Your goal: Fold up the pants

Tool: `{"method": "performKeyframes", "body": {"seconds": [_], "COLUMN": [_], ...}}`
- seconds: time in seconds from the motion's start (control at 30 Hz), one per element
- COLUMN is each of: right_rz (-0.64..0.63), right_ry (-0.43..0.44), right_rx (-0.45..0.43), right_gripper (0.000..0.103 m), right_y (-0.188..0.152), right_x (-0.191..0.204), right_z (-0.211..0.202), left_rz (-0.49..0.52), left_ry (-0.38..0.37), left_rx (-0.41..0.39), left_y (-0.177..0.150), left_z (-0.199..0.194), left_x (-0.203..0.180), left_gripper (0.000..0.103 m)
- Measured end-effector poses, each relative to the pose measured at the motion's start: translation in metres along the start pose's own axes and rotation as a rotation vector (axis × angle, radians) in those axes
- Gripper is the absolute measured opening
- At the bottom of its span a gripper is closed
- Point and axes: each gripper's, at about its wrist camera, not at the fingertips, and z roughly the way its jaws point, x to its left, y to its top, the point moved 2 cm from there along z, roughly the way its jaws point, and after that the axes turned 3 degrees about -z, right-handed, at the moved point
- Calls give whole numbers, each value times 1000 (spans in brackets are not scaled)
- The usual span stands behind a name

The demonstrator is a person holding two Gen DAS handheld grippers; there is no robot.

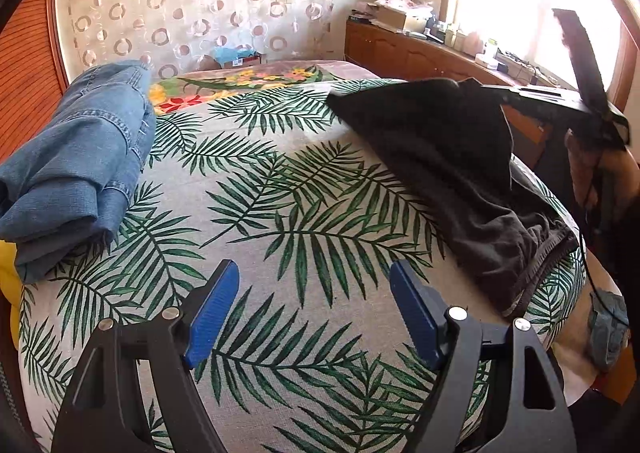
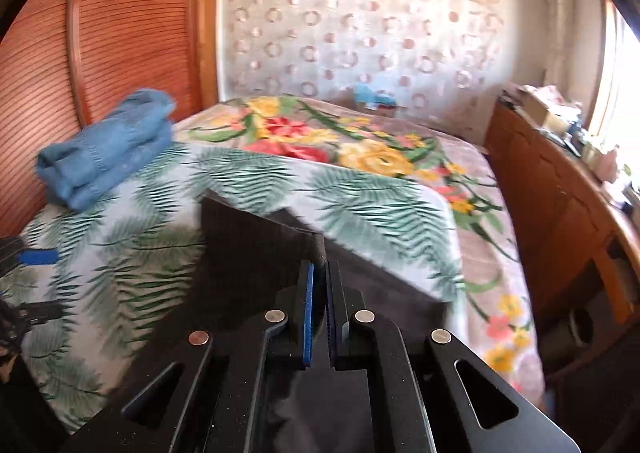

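Blue ribbed pads on the black right gripper (image 2: pixel 319 273) are pressed together on a thin edge of the dark charcoal fabric pants (image 2: pixel 256 249), which are seen raised off the bed in a taut sheet just ahead of the jaws. The black left gripper (image 1: pixel 314 317) is held spread wide with nothing between its blue pads (image 1: pixel 212 313), above bare palm-leaf printed bedspread (image 1: pixel 280 193).

From the left gripper, the pants (image 1: pixel 452 157) are found ahead and to the right, partly resting on the bedspread, with a bunched end nearest and a corner drawn up toward the right gripper (image 1: pixel 576 101) at the far right. Their long axis is judged to run from that near bunched end away toward the far side of the bed; which end is the waistband cannot be told.

A folded pile of blue denim jeans (image 1: pixel 80 157) is seen well to the left of both grippers.

A slip is judged possible: only a narrow edge is pinched, and the hanging cloth's weight could pull it free. A lift by one corner could also leave the legs twisted or bunched.
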Motion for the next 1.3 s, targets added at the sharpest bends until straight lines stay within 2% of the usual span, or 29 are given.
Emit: {"method": "performKeyframes", "body": {"seconds": [0.27,0.53,0.57,0.67,0.7,0.8,1.03,1.17,1.3], "right_rz": [73,78,86,108,115,147,179,170,184], "right_ry": [-123,-145,-147,-127,-122,-90,-35,-34,-39], "right_rx": [72,120,125,121,115,101,114,135,155], "right_gripper": [5,5,8,18,26,41,42,42,42], "right_y": [-6,-8,-8,-7,-7,-9,-16,-17,-17], "right_x": [-43,-48,-52,-63,-63,-67,-69,-66,-70], "right_z": [28,40,39,28,25,24,37,44,49], "left_rz": [13,36,40,57,62,85,119,116,103], "left_ry": [-2,-21,-24,-36,-39,-39,-28,-1,-20], "left_rx": [4,-3,-3,-9,-10,-15,-9,10,46], "left_y": [2,25,30,45,50,65,94,108,117], "left_z": [3,17,20,31,35,49,85,108,128], "left_x": [-4,-18,-21,-30,-33,-44,-49,-47,-48], "left_gripper": [78,78,78,78,78,78,78,71,66]}}
